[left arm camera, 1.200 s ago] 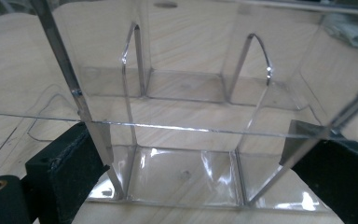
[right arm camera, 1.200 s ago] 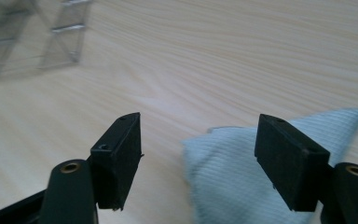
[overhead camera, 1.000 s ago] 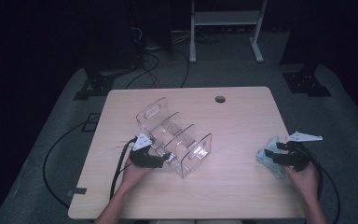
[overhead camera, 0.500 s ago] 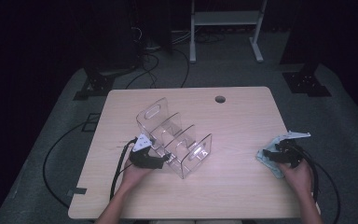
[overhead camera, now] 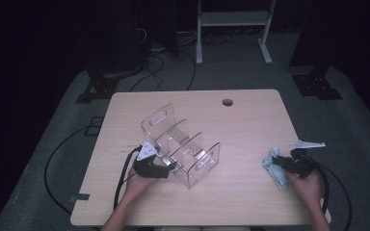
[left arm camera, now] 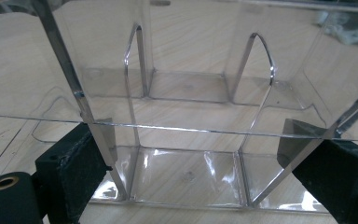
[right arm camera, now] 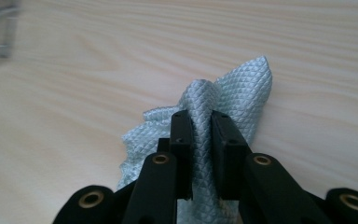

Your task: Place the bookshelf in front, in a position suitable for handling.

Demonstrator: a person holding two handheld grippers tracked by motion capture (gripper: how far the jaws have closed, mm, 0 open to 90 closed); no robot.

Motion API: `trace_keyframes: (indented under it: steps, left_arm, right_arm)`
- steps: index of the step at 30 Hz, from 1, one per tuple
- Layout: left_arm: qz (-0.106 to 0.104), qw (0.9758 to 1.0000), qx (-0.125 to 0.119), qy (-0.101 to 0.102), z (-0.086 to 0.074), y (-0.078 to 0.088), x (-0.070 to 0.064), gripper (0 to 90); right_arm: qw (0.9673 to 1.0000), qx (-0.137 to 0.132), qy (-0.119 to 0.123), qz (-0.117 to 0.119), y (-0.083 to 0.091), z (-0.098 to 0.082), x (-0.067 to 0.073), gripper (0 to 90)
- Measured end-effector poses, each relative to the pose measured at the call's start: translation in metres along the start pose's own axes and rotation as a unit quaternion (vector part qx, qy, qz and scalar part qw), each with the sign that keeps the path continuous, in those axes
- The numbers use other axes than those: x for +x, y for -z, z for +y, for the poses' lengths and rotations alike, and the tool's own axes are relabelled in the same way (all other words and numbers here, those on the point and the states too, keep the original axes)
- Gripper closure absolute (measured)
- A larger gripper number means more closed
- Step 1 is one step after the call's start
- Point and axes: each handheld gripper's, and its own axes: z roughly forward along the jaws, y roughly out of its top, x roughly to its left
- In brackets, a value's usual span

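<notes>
The right gripper (right arm camera: 200,121) has just closed — clamped on the pale blue cloth (right arm camera: 233,88). The left gripper (left arm camera: 196,154) grips the clear organizer (left arm camera: 186,93) — jaws wide around its end.

I see a dim, dark room around the lit pale wooden worktop (overhead camera: 250,120); glare streaks the clear acrylic organiser (left arm camera: 186,140), and near jaws blur.
</notes>
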Motion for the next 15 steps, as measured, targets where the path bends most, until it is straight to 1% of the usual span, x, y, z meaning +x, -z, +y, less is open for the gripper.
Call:
trace_keyframes:
  steps: [1,2,3,4,5,6,7,8,9,10,11,12,14,15]
  left_arm:
    - [0.002,1.0,-0.001,0.001,0.0,0.0,-0.001,7.7]
    - [0.002,1.0,-0.001,0.001,0.0,0.0,-0.001,7.7]
    - [0.008,1.0,-0.001,0.002,0.001,-0.001,-0.002,7.8]
    - [0.008,1.0,-0.001,0.002,0.001,-0.001,-0.002,7.8]
    - [0.01,0.9999,0.0,0.003,0.001,-0.002,-0.003,7.8]
    - [0.01,0.9999,0.0,0.003,0.001,-0.002,-0.003,7.7]
    - [0.01,0.9999,0.0,0.004,0.001,-0.002,-0.004,7.7]
    - [0.011,0.9999,-0.001,0.006,0.001,-0.002,-0.004,7.7]
    - [0.013,0.9999,0.0,0.005,0.002,-0.003,-0.005,7.8]
    - [0.013,0.9999,0.0,0.005,0.002,-0.003,-0.005,7.8]
    - [0.017,0.9998,0.001,0.007,0.003,-0.004,-0.008,7.8]
    - [0.019,0.9998,0.001,0.009,0.003,-0.004,-0.009,7.8]
    - [0.023,0.9997,0.001,0.01,0.003,-0.004,-0.011,7.8]
    - [0.03,0.9995,0.0,0.013,0.003,-0.005,-0.015,7.8]
  right_arm:
    - [0.9999,-0.004,0.002,0.012,0.0,-0.001,0.005,79.7]
    - [0.9999,-0.004,0.002,0.012,0.0,-0.001,0.005,79.7]
    - [0.9985,-0.028,0.008,0.046,0.003,0.001,0.019,79.8]
    - [0.9985,-0.028,0.008,0.046,0.003,0.001,0.019,79.8]
    - [0.996,-0.051,0.026,0.069,0.007,0.007,0.035,79.8]
    - [0.996,-0.051,0.026,0.069,0.007,0.007,0.035,79.8]
    - [0.9939,-0.062,0.039,0.083,0.008,0.01,0.044,79.8]
    - [0.992,-0.07,0.051,0.091,0.009,0.014,0.053,79.8]
    - [0.9875,-0.086,0.074,0.109,0.009,0.02,0.072,79.8]
    - [0.9875,-0.086,0.074,0.109,0.009,0.02,0.072,79.8]
    - [0.9822,-0.102,0.093,0.127,0.011,0.025,0.089,79.8]
    - [0.9791,-0.114,0.102,0.135,0.013,0.029,0.097,79.8]
    - [0.9719,-0.136,0.105,0.161,0.017,0.037,0.11,79.7]
    - [0.9686,-0.143,0.109,0.171,0.019,0.041,0.117,79.7]
